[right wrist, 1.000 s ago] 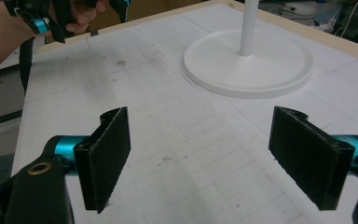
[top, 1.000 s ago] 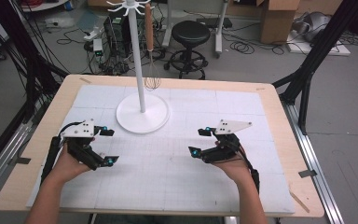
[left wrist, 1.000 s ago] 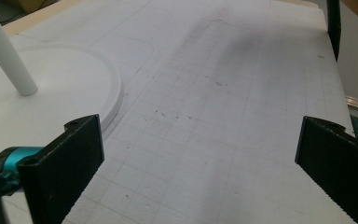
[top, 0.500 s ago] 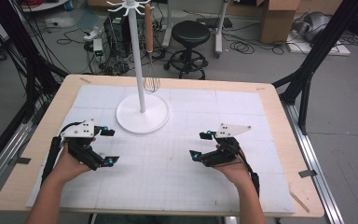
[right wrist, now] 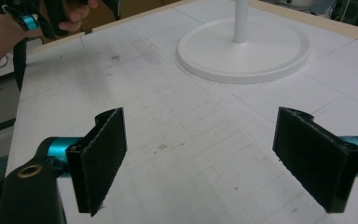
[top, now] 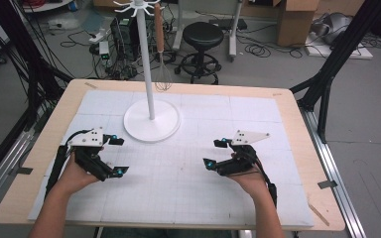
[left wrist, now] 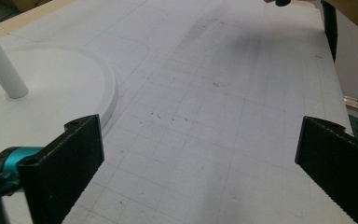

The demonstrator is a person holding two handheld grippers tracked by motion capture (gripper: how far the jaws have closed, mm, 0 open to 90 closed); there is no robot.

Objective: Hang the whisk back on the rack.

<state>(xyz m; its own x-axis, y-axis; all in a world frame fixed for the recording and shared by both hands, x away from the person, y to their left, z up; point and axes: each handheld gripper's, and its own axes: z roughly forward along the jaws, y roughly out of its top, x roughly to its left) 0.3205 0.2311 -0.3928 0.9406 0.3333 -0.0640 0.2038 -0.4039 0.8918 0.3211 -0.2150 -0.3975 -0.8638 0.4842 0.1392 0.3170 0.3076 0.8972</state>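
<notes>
- While you are resting both hands low on the white gridded mat point(top: 188, 183) that is covering the wooden table point(top: 59, 116), nothing is being held.
- The tall white stand with a round disc base point(top: 152, 121) is sitting at the mat's middle back, nearer your left hand; its thin pole is rising to a ring of hooks at the top.
- A wire whisk with a wooden handle point(top: 161, 54) is hanging from one of those hooks, just right of the pole and clear of the base.
- The whisk is looking light, its wire loops springy and slick, its handle stiff and less slippery, so you are best gripping mid-handle and lifting up off the hook.
- The stand is looking top-heavy; a sideways pull is likely to tip it.
- Your left gripper point(top: 115, 156) is holding its jaws wide apart beside the base's edge.
- Your right gripper point(top: 217, 153) is likewise gaping, over bare mat, well apart from the whisk.
</notes>
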